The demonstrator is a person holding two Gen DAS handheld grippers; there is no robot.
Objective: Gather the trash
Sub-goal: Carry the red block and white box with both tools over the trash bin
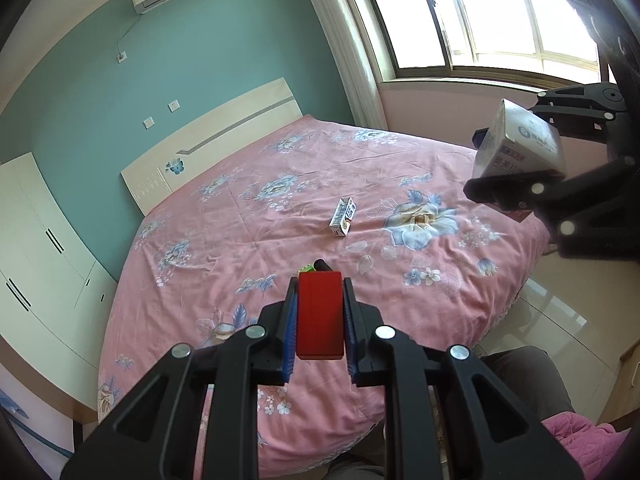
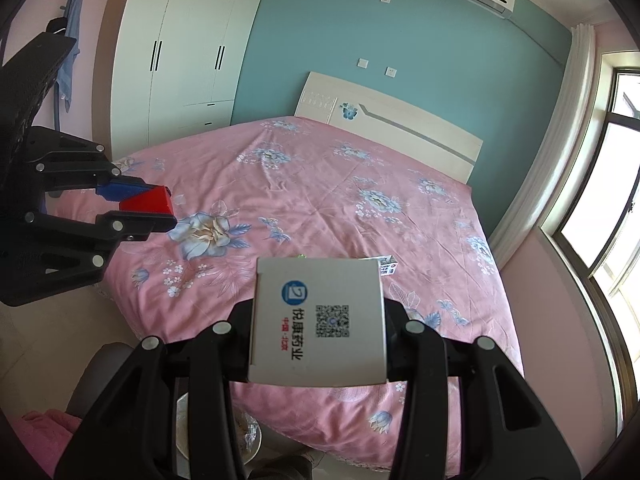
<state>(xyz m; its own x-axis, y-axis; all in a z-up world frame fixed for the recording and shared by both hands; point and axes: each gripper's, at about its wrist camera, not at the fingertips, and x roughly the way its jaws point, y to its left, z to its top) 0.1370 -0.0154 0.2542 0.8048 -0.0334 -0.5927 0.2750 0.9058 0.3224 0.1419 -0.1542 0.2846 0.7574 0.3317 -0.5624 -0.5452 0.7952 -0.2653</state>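
My left gripper [image 1: 319, 288] is shut on a red box [image 1: 320, 316] and holds it above the near part of the pink floral bed [image 1: 224, 240]. It also shows in the right wrist view [image 2: 170, 210] with the red box [image 2: 146, 200]. My right gripper [image 2: 318, 276] is shut on a white medicine box [image 2: 318, 322] with a QR code; it shows at the right in the left wrist view [image 1: 478, 160], box [image 1: 520, 140]. A small white carton [image 1: 343, 217] lies on the bed's middle. A green scrap and a dark object [image 1: 316, 266] peek out behind the red box.
A white headboard [image 1: 208, 140] and white wardrobe [image 2: 184, 48] stand at the teal wall. A window [image 1: 480, 12] is on the right. A glossy tiled floor [image 1: 552, 320] lies beside the bed. A bin with a clear liner [image 2: 248, 436] sits below the right gripper.
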